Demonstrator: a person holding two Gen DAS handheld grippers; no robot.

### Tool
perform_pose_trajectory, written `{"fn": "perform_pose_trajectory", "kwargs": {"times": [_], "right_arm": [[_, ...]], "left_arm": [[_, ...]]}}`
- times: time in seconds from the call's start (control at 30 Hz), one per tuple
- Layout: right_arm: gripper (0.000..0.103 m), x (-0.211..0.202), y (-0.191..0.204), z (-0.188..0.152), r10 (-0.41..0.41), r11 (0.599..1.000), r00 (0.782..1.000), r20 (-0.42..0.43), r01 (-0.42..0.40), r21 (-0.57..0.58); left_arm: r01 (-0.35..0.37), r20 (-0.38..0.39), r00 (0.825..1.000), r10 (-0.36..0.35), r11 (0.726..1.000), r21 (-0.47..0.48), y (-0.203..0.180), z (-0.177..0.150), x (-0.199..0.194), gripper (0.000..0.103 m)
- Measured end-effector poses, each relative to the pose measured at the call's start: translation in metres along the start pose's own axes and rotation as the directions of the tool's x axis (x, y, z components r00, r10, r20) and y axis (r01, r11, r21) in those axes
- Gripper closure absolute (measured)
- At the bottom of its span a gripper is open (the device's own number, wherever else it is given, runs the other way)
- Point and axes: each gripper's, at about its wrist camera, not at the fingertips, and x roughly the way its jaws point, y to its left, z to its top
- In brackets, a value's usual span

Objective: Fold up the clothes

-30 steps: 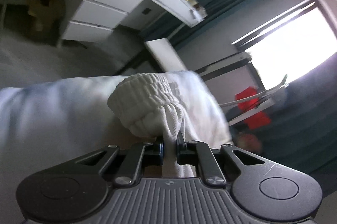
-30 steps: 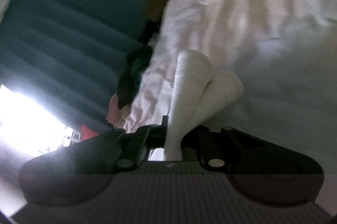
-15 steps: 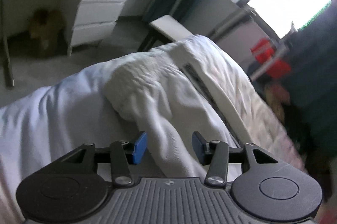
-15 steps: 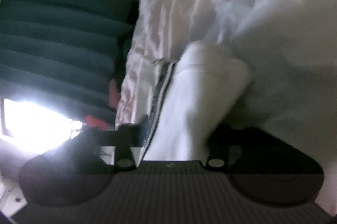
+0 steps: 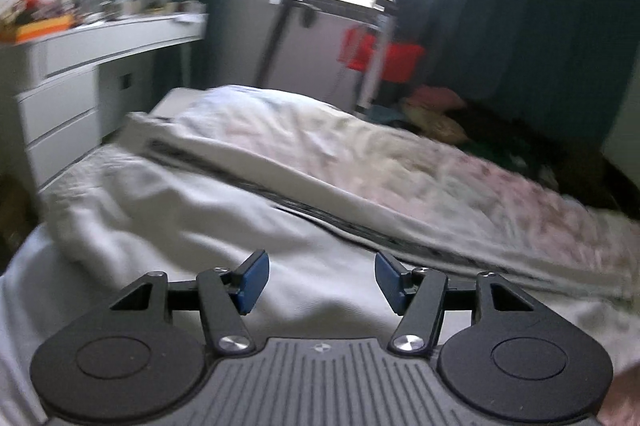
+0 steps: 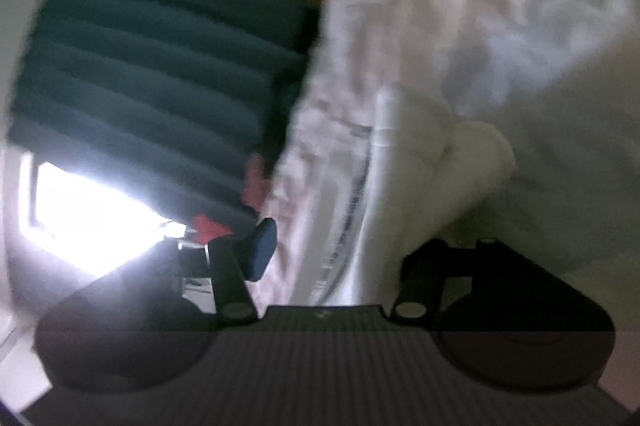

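Both tools stand apart, nothing clamped. Left tool (image 5: 318,282) jaws have just been opening, hovering over the white garment (image 5: 168,210) spread on the bed (image 5: 500,194) right ahead; no cloth between the pads. Right tool (image 6: 336,254) jaws have just been closing slightly but remain wide; the garment's folded end (image 6: 476,158) lies just ahead, unpinched. Likely release after a fold: next, regrip an edge cleanly, keep layers aligned, avoid dragging the bed cover.

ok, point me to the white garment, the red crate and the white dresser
white garment (image 5: 168,210), left wrist view, on its rumpled upper fold lying on the bed.
red crate (image 5: 400,60), left wrist view, on its front face under the window.
white dresser (image 5: 60,98), left wrist view, on a drawer front.
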Motion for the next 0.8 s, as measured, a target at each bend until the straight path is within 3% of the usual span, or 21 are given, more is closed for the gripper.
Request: {"fn": "perform_pose_trajectory", "kwargs": {"times": [0.17, 0.37, 0.47, 0.6, 0.67, 0.7, 0.8], "right_arm": [[0.046, 0.009, -0.004, 0.000, -0.081, 0.996, 0.996, -0.032, 0.080, -0.024], [0.048, 0.004, 0.020, -0.001, 0.098, 0.992, 0.995, 0.023, -0.096, -0.079], [0.048, 0.008, 0.031, -0.007, 0.034, 0.986, 0.999, 0.025, -0.030, -0.164], [0.049, 0.021, 0.023, -0.009, -0.063, 0.984, 0.998, 0.009, 0.063, -0.165], [0.061, 0.026, 0.019, -0.009, -0.118, 0.980, 0.993, 0.009, 0.118, -0.160], [0.083, 0.025, 0.022, -0.010, -0.140, 0.974, 0.990, 0.021, 0.141, -0.177], [0.091, 0.021, 0.034, -0.015, -0.201, 0.948, 0.978, 0.064, 0.211, -0.240]], "left_arm": [[0.051, -0.052, 0.998, -0.045, 0.991, 0.128, -0.047, -0.020, 0.035, 0.041], [0.076, -0.106, 0.993, -0.055, 0.975, 0.207, -0.084, -0.040, 0.075, 0.041], [0.042, -0.124, 0.992, -0.014, 0.972, 0.231, -0.092, -0.052, 0.087, 0.039], [0.029, -0.141, 0.990, 0.007, 0.967, 0.254, -0.093, -0.058, 0.095, 0.037], [0.029, -0.144, 0.989, 0.009, 0.964, 0.264, -0.093, -0.061, 0.097, 0.037], [0.030, -0.145, 0.989, 0.010, 0.963, 0.269, -0.092, -0.062, 0.097, 0.037], [0.030, -0.143, 0.990, 0.011, 0.959, 0.280, -0.091, -0.063, 0.097, 0.037]]}}
